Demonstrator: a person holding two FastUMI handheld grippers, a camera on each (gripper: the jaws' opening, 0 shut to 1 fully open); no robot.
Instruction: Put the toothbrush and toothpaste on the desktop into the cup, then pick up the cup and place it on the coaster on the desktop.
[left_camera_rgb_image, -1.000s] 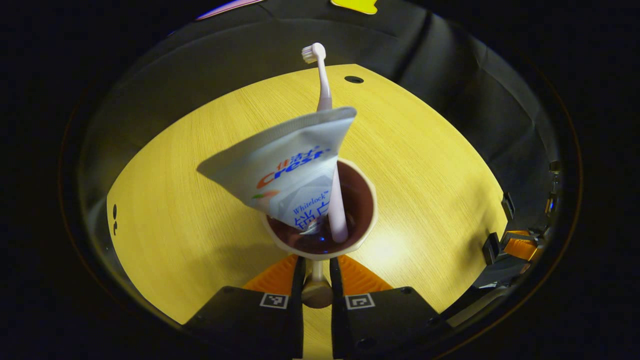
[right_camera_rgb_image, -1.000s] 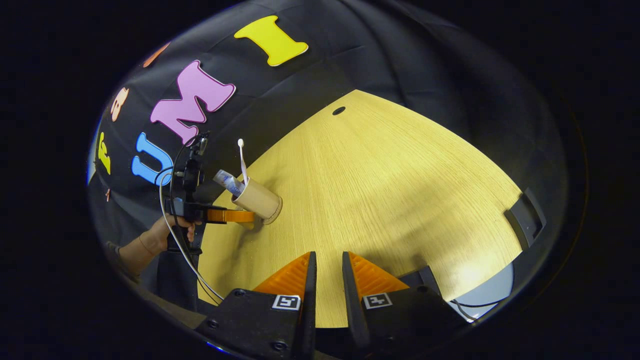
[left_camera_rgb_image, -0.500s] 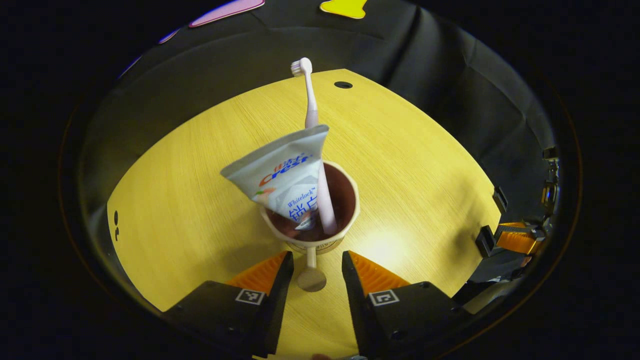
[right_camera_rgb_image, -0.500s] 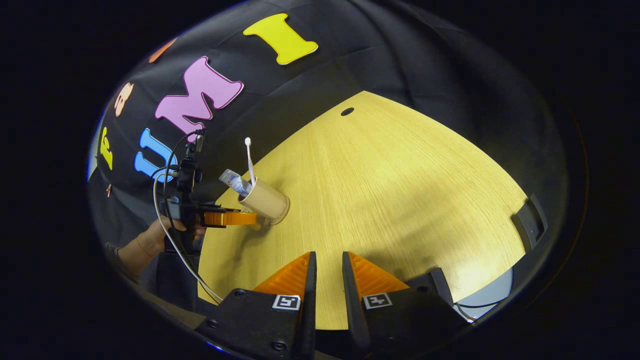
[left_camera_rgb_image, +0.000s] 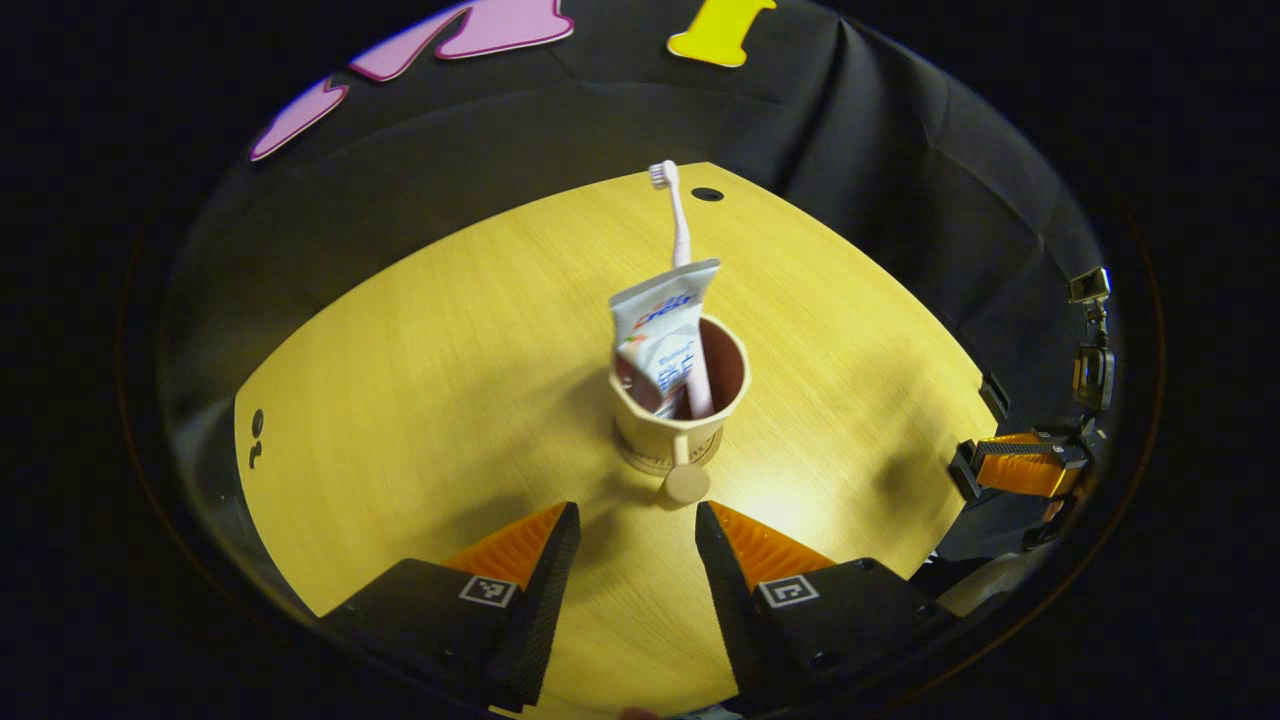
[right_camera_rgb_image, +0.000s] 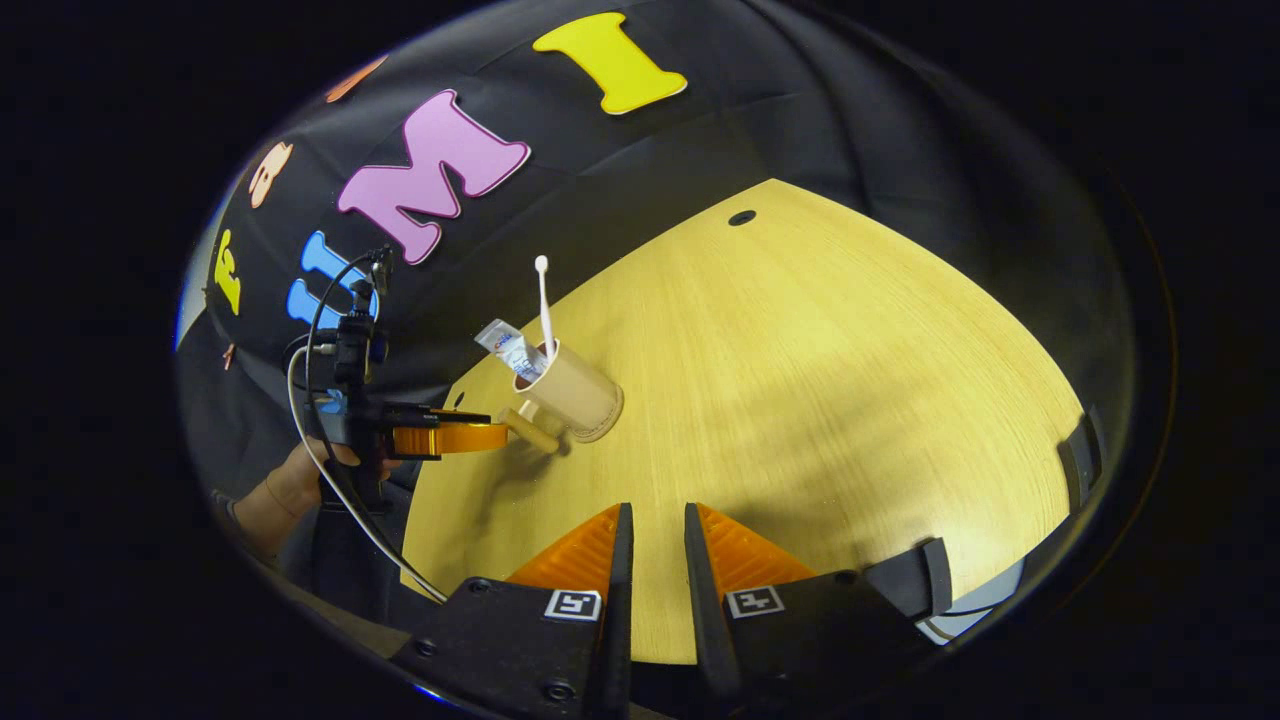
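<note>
Now the left gripper (left_camera_rgb_image: 628, 560) stands wide open and empty, just short of the cup (left_camera_rgb_image: 672, 420); toothbrush (left_camera_rgb_image: 684, 270) and toothpaste (left_camera_rgb_image: 660, 335) stand inside; the right gripper (right_camera_rgb_image: 650, 570), nearly closed, holds nothing; backing straight away should spare the handle (left_camera_rgb_image: 686, 482).

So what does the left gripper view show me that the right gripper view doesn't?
Left gripper view: it looks down into the cup, so you see its dark inside, with the open left gripper in front of it and the right gripper off at the table edge.
Right gripper view: the cup's outer side, and a hand holding the left gripper near the cup's handle.
Both: the cup on the wooden table, with the toothbrush and toothpaste standing in it.
</note>
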